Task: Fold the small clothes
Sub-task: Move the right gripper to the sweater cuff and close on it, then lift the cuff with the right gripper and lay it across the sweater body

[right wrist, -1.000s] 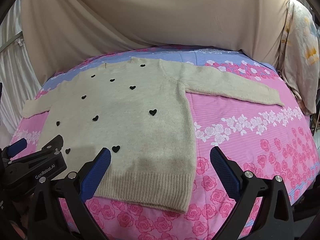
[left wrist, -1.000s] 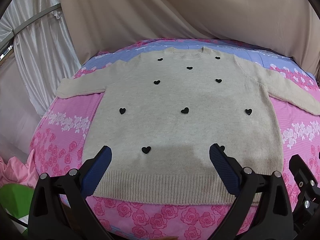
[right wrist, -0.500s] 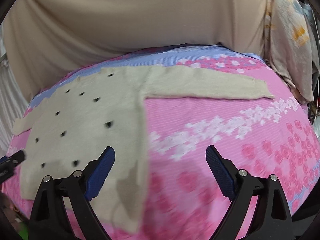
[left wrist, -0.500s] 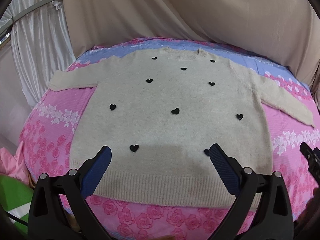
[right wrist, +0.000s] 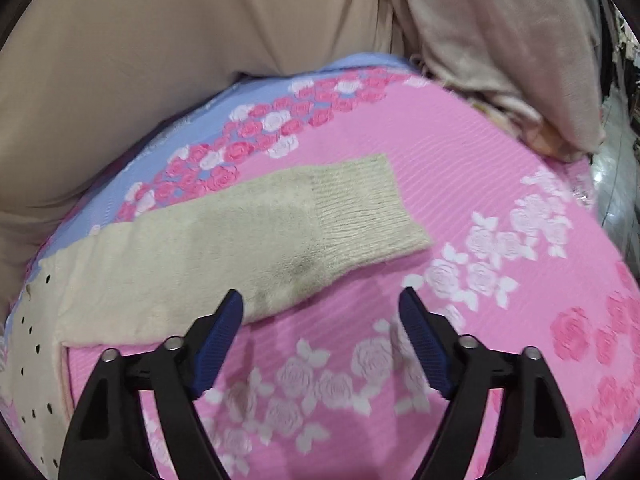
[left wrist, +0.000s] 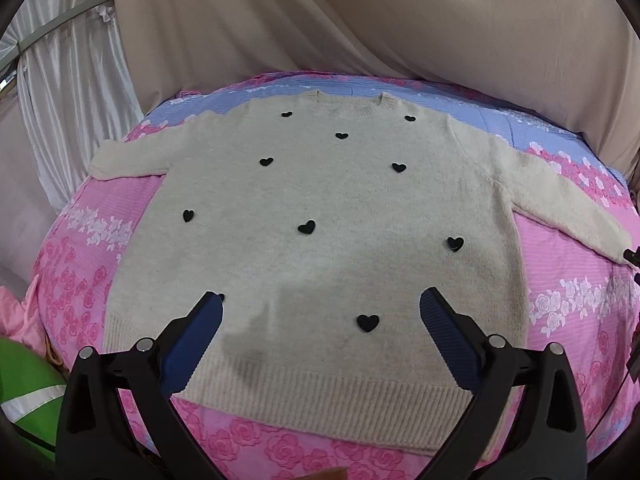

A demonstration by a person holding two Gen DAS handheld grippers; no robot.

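Note:
A cream knit sweater (left wrist: 320, 216) with small black hearts lies flat, face up, on a pink and blue rose-print sheet (left wrist: 84, 264), both sleeves spread out. My left gripper (left wrist: 320, 304) is open and empty above the sweater's lower hem. In the right wrist view my right gripper (right wrist: 322, 300) is open and empty, hovering just short of the right sleeve (right wrist: 256, 240) near its ribbed cuff (right wrist: 360, 200). The sweater's body shows at that view's left edge.
Beige drapes (left wrist: 400, 20) hang behind the bed. A pale cloth (right wrist: 500, 40) is heaped at the far right corner. Something green (left wrist: 20, 384) and pink fabric lie below the bed's left edge. The sheet (right wrist: 500, 280) extends right of the cuff.
My right gripper has swung right from the sweater's hem to the right sleeve's cuff end and come closer to it. My left gripper has shifted slightly left over the hem. Both stay open.

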